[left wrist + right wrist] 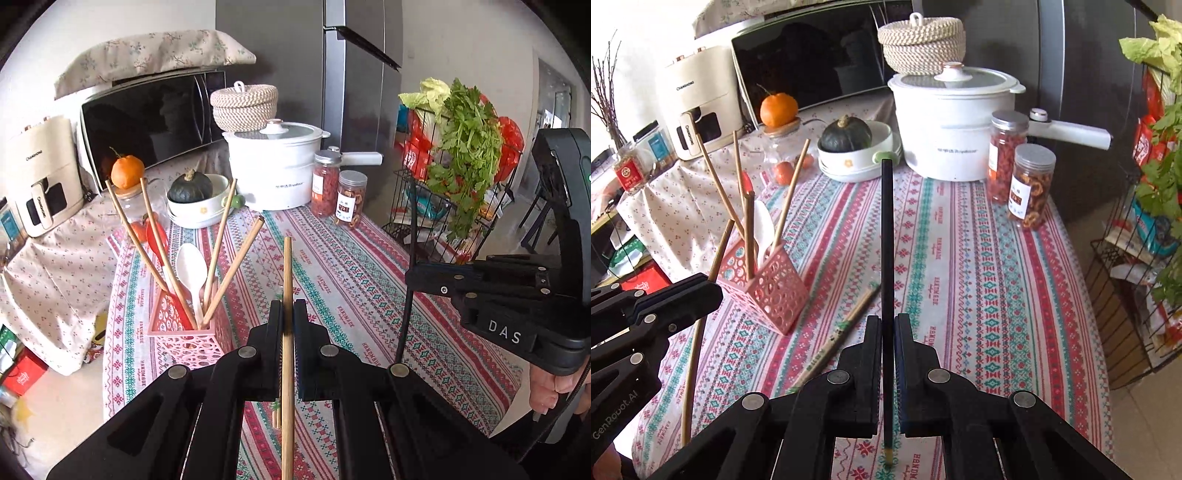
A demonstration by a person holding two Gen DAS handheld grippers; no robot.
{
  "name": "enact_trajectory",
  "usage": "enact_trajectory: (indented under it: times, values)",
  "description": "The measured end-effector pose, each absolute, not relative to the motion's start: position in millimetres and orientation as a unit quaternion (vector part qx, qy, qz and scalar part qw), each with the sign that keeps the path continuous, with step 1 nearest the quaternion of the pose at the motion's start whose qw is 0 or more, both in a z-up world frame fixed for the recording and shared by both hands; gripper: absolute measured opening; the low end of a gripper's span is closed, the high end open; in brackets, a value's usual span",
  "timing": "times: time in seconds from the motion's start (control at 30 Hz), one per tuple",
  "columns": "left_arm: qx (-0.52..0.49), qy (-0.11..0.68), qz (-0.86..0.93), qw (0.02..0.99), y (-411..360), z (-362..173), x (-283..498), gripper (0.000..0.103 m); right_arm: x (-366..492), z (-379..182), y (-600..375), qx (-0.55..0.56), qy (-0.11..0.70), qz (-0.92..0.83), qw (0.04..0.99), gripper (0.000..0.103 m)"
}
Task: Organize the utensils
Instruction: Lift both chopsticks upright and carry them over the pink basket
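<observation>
A pink perforated utensil holder point(184, 332) point(768, 291) stands on the patterned tablecloth and holds several wooden chopsticks, a white spoon point(191, 271) and a red spoon point(157, 236). My left gripper point(288, 308) is shut on a wooden chopstick point(287, 280), held to the right of the holder. My right gripper point(887, 325) is shut on a black chopstick point(887, 229), right of the holder. It also shows in the left wrist view point(410, 275). A pair of chopsticks in a paper sleeve point(838, 336) lies on the cloth between the holder and my right gripper.
At the back stand a white pot point(275, 166), two jars point(349, 199), a bowl with a dark squash point(195, 199), a microwave point(147, 125) and an air fryer point(40, 177). A wire basket of greens point(454, 173) stands off the table's right edge.
</observation>
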State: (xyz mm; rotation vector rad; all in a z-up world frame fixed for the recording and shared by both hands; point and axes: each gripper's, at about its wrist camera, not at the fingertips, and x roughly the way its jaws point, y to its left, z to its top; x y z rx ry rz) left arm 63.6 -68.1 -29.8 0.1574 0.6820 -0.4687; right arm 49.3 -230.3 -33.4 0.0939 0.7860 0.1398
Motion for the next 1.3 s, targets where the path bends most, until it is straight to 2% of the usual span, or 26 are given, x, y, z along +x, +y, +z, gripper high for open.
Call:
enact_trajectory:
  times: [0.93, 1.3]
  values:
    - [-0.037, 0.193, -0.211, 0.957, 4.1, 78.9, 63.0, 0.005, 52.8, 50.3, -195.1, 0.039, 0.274, 0.121, 0.953, 0.005]
    - [-0.086, 0.095, -0.182, 0.975, 25.6, 76.5, 109.8, 0.005, 60.3, 68.4, -161.9, 0.037, 0.263, 0.172, 0.949, 0.005]
